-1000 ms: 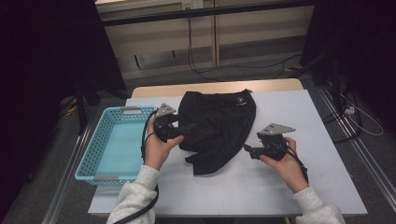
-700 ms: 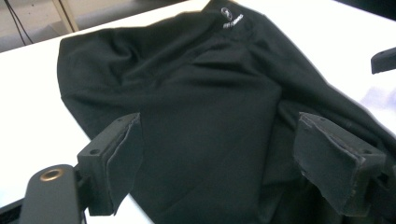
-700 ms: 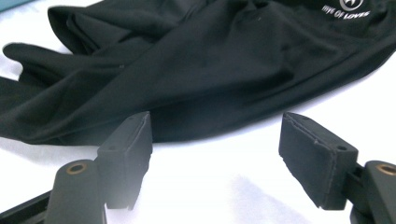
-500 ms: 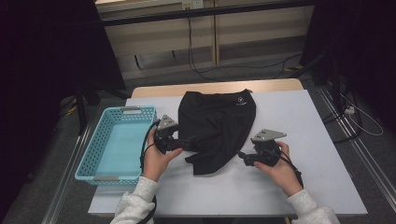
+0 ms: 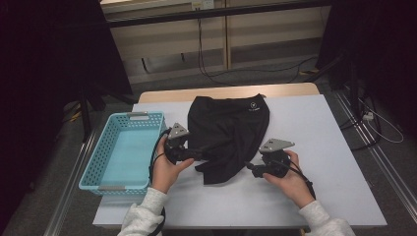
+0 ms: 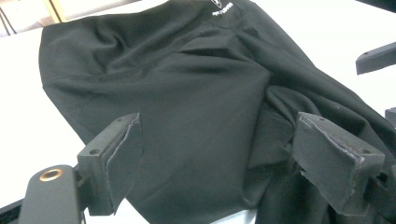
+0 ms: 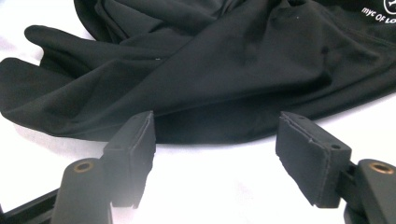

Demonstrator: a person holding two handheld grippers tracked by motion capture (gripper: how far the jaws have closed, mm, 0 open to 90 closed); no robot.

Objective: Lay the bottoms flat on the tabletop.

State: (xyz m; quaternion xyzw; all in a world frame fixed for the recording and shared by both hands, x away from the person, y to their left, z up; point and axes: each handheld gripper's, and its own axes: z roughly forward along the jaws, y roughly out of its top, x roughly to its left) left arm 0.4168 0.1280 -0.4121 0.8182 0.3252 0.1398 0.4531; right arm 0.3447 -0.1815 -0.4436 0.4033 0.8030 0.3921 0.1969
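A black garment (image 5: 228, 130) with a small white logo lies crumpled on the middle of the white table (image 5: 334, 162). My left gripper (image 5: 200, 155) is at the garment's left edge. In the left gripper view it (image 6: 219, 154) is open, jaws wide apart, with the black cloth (image 6: 201, 93) lying under and between them, unpinched. My right gripper (image 5: 250, 169) points left at the garment's lower right edge. In the right gripper view it (image 7: 215, 144) is open. Its jaws have just been closing slightly over bare table, and the garment's hem (image 7: 210, 126) lies just beyond the fingertips.
A turquoise basket (image 5: 123, 116) stands on the table's left side, close to my left hand. A wooden strip edges the table's far side. Cables run across the floor beyond it, and dark stands flank the table.
My right hand has moved left and nearer the front edge, bringing its gripper up to the garment's lower right edge. The left hand has barely shifted. The garment lies as before.
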